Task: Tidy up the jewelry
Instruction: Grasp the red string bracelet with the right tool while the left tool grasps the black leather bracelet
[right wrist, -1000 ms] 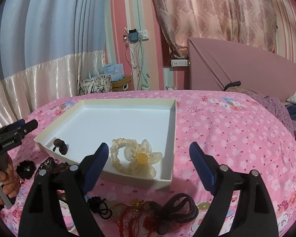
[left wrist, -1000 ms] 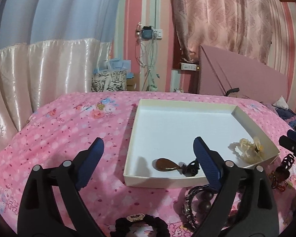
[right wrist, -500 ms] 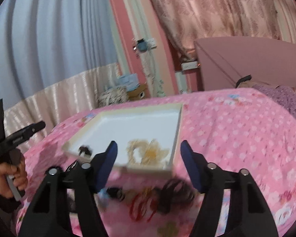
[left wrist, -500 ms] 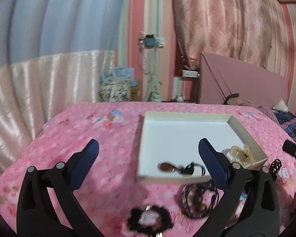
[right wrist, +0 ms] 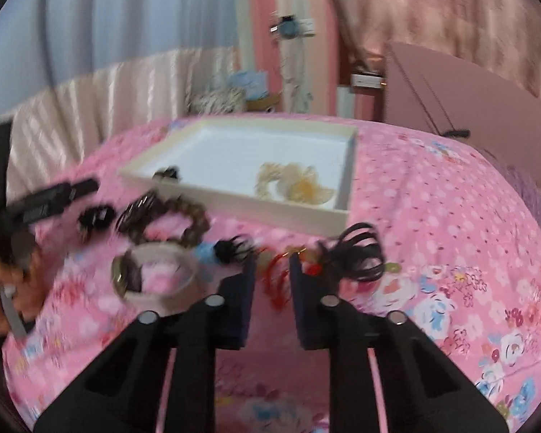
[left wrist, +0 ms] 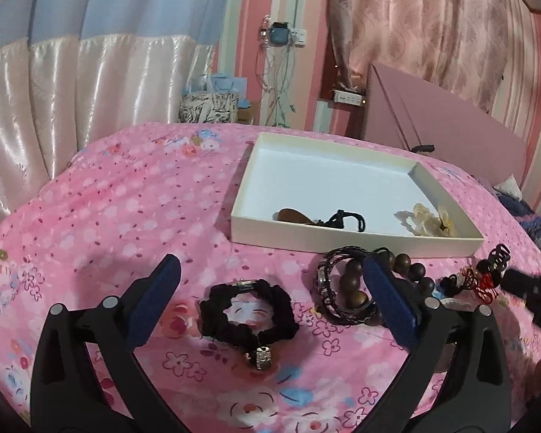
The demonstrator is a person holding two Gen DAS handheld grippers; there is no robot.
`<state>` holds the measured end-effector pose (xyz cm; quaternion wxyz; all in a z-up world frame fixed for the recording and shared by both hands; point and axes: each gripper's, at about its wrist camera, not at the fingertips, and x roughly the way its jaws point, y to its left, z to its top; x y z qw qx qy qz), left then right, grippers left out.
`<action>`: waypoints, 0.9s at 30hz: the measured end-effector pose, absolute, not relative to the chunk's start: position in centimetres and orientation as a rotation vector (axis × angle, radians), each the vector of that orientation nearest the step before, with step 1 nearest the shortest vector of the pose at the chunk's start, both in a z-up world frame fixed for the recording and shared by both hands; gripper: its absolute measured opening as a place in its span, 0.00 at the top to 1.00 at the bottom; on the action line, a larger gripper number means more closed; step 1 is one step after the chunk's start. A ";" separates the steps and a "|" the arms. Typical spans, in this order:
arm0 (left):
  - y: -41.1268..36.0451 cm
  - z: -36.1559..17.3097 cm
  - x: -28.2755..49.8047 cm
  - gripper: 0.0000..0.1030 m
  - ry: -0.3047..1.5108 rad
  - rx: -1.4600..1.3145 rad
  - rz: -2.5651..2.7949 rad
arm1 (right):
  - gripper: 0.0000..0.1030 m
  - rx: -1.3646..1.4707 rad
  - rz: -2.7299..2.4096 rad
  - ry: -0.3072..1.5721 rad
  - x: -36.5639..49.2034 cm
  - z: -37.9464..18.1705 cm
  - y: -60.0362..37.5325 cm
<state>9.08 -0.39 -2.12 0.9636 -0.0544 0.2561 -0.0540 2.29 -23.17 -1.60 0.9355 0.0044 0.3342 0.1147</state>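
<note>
Hovering my left gripper [left wrist: 270, 288] spread wide over the black braided bracelet [left wrist: 247, 314] on the pink bedspread [left wrist: 119, 216], gripping nothing. My right gripper [right wrist: 272, 270] has its pads narrowed around a red cord piece [right wrist: 276, 279]; blur, so I can't tell if it's clamped. White tray [left wrist: 357, 240] holds a brown pendant [left wrist: 294, 215] and a cream flower scrunchie [left wrist: 427, 220]. Wooden bead bracelet [left wrist: 357, 285] lies just in front of the tray.

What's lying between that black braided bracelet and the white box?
Only bare pink bedspread, as the left wrist view shows. The black braided bracelet lies short of the white box, nothing between them.
</note>
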 end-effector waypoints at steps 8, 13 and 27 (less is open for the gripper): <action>-0.1 -2.2 9.5 0.03 0.538 -0.127 -0.118 | 0.87 -0.019 0.232 0.803 3.8 -3.3 -22.6; -0.7 -2.3 9.8 0.03 0.549 -0.106 -0.120 | 0.87 0.008 0.202 0.873 4.9 -4.2 -23.1; -1.6 -2.4 10.0 0.03 0.554 -0.076 -0.141 | 0.96 0.229 0.274 0.580 2.3 1.0 -27.2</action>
